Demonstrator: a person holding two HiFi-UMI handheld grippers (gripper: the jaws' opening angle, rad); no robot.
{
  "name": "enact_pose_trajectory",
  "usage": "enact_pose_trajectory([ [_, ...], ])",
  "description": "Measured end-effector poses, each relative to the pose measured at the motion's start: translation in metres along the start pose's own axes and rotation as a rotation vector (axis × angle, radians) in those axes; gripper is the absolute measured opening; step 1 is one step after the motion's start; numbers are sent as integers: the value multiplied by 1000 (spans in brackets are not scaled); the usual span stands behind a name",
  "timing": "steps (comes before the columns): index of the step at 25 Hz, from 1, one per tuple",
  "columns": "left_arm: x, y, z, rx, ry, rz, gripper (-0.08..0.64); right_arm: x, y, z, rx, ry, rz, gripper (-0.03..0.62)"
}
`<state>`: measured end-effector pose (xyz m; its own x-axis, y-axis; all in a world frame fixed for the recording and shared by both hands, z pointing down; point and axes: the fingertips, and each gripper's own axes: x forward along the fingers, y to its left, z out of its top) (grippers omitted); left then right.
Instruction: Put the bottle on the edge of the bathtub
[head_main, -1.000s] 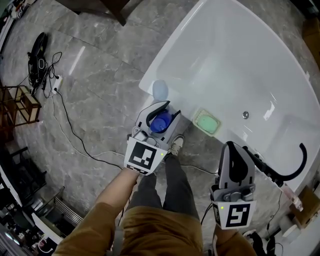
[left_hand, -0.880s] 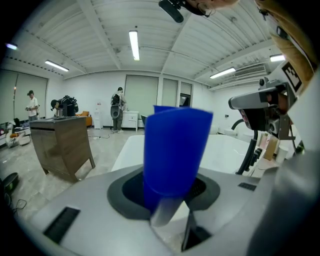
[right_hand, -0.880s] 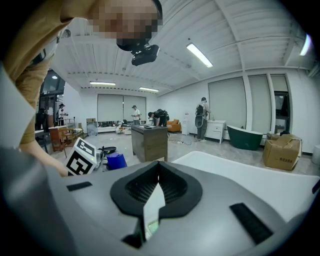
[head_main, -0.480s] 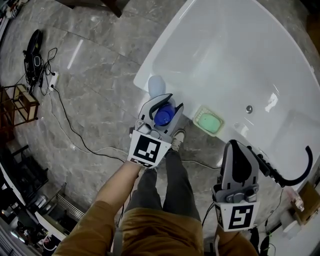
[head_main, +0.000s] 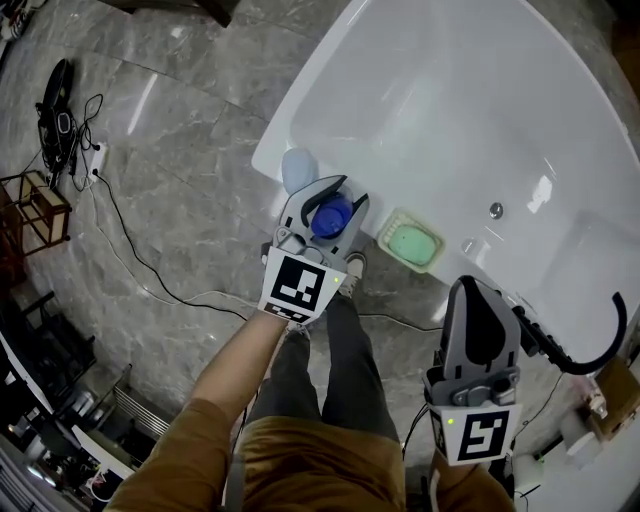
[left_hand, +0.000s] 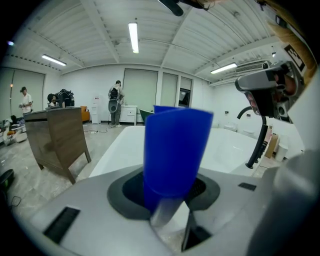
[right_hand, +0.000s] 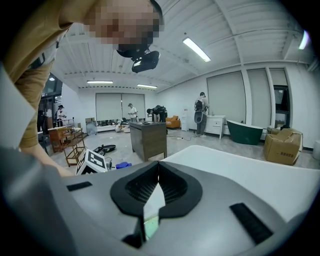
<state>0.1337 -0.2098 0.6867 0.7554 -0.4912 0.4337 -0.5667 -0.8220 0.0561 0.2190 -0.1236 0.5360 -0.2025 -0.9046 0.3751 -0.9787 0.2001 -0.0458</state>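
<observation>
One risk: my left gripper (head_main: 340, 200), jaws clamped partway on the blue bottle (head_main: 330, 216), may release it off-centre on the narrow bathtub (head_main: 268, 152) rim, toppling it; my right gripper (head_main: 472, 292) is closed, empty.

From the head camera we look steeply down past the person's legs onto the grey marble floor (head_main: 180, 170) and the white glossy bathtub (head_main: 470, 110), which fills the upper right. The left gripper (head_main: 343, 198) and the right gripper (head_main: 472, 285) both sit low in that frame. The left gripper view looks nearly level along its jaws, so close that the blue-capped plastic bottle (left_hand: 175, 150) fills its centre. Beyond it we see the bathtub and the black curved tap (left_hand: 257, 142). The right gripper view looks over the tub's rim towards the dark wooden cabinet (right_hand: 148, 137). All three views share the bathtub. Both gripper views share the cabinet and the far hall.
</observation>
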Motion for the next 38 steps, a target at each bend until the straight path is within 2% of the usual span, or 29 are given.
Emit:
enact_pose_trajectory([
  [17, 11, 0, 4, 6, -13, -34, 152, 9, -3, -2, 19, -5, 6, 6],
  [29, 17, -1, -1, 31, -23, -21, 156, 9, -10, -10, 23, 9, -3, 6],
  [38, 10, 1, 10, 37, -65, -8, 274, 7, -13, -10, 44, -7, 2, 6],
])
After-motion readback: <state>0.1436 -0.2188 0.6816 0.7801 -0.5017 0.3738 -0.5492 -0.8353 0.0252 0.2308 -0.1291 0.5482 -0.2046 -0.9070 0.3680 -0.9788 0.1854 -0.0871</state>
